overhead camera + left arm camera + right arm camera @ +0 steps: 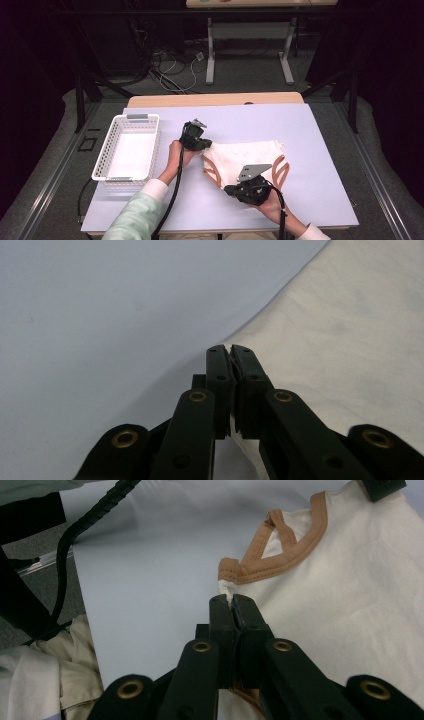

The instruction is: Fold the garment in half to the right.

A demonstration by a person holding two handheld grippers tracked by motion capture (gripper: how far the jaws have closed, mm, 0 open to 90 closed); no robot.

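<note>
A dim room with dark floor, loose cables and a second table's legs at the back surrounds the counter [320, 150], a wooden top covered by a pale lilac sheet. On its left part stands a white perforated basket [128, 150]. To the right of the middle lies a cream garment [240, 155] with tan-orange trim, spread flat on the sheet, between the two hands. The left hand-held gripper [203, 145] sits at the garment's upper left corner, its jaws pressed together on the cloth's edge, as the left gripper view shows [231, 352]. The right hand-held gripper [235, 190] is at the garment's near edge, jaws clamped on a pinch of cream fabric beside the trim [230, 600]
</note>
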